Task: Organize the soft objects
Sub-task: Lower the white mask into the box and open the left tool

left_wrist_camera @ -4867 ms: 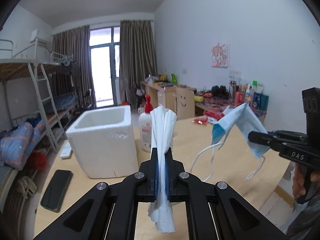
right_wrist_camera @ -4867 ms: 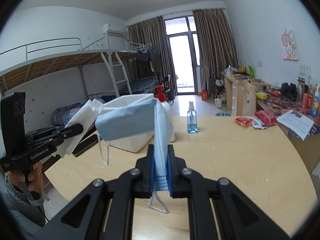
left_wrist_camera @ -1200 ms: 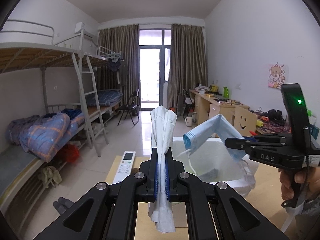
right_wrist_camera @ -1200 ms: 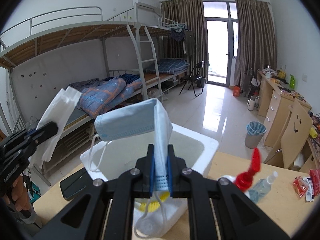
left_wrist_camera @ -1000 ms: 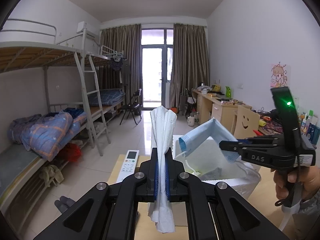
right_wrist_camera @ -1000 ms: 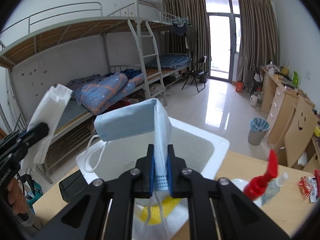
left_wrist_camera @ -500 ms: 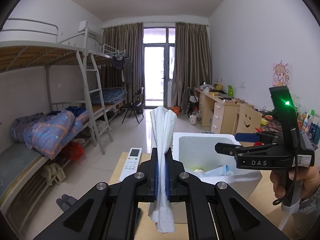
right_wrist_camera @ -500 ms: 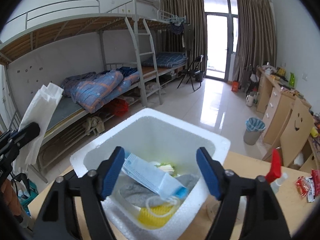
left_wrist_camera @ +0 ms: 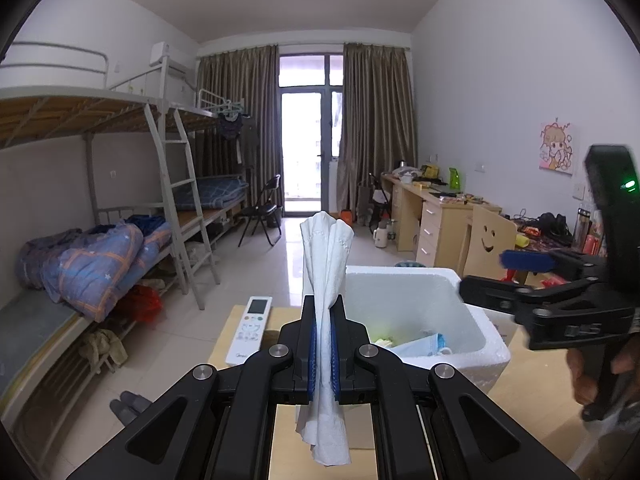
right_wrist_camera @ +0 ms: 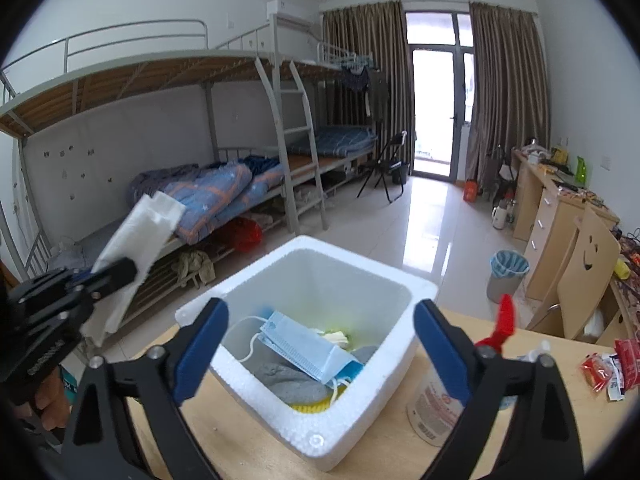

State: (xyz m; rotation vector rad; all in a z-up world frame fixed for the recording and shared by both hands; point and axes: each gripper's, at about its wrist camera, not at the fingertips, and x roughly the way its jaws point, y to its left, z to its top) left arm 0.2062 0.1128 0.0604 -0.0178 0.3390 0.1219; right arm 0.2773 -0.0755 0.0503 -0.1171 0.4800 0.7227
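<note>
Our left gripper (left_wrist_camera: 324,350) pinches the upright tissue (left_wrist_camera: 326,276) just left of the foam box (right_wrist_camera: 320,396), where the face mask (right_wrist_camera: 304,346) lies beneath our right gripper (right_wrist_camera: 320,344), its fingers spread empty.

Foam box (right_wrist_camera: 320,436) top is open, nothing over it; the right gripper (right_wrist_camera: 320,354) w/ fingers (right_wrist_camera: 200,344) spread wide straddles it. Inside: face mask (right_wrist_camera: 304,346) atop a grey cloth (right_wrist_camera: 288,376). Right of box, touching or nearly: spray bottle (right_wrist_camera: 444,400). Left of box on the counter (left_wrist_camera: 532,412): remote (left_wrist_camera: 250,330). Left gripper (right_wrist_camera: 94,276) w/ tissue (left_wrist_camera: 326,280) sits left of box.
</note>
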